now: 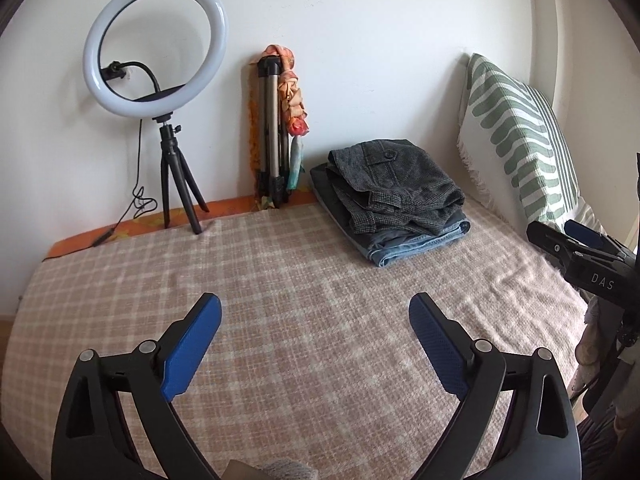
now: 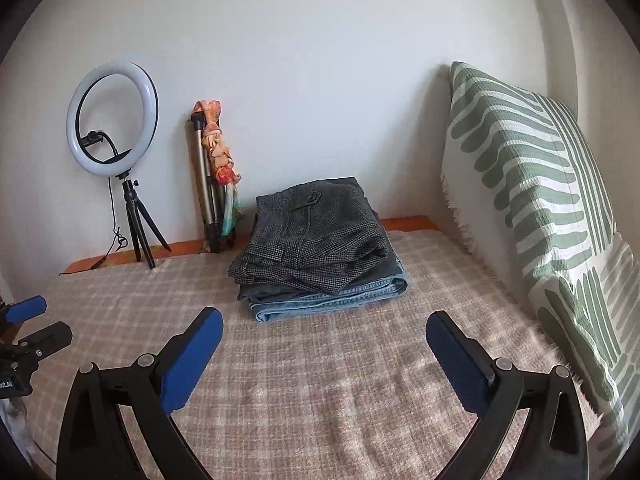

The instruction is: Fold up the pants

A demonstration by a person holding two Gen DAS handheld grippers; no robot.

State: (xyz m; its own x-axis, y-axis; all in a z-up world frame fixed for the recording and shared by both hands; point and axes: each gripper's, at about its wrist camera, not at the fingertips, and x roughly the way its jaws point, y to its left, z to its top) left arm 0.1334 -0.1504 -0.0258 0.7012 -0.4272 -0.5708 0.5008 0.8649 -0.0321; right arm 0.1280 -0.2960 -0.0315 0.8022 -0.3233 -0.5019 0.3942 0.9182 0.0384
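Two claws: left claw (image 1: 315,312) and right claw (image 2: 324,326) both spread, empty.
Pants (image 2: 316,236): folded stack ahead of both.
Risk: a careless grab could topple it.

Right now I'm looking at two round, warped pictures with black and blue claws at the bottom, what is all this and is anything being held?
Those claws are two hand-held grippers; a person carries one in each hand, and each has a wide-angle camera looking along its fingers. One picture comes from the left gripper, the other from the right gripper. Each also catches the other gripper at its edge.

Both look across a bed covered by a checked blanket. On it lies a stack of folded pants: grey tweed pants on top of blue jeans. A green-patterned pillow leans at the right. By the wall stand a ring light on a small tripod and a folded tripod with a scarf.

Both grippers are open and hold nothing.
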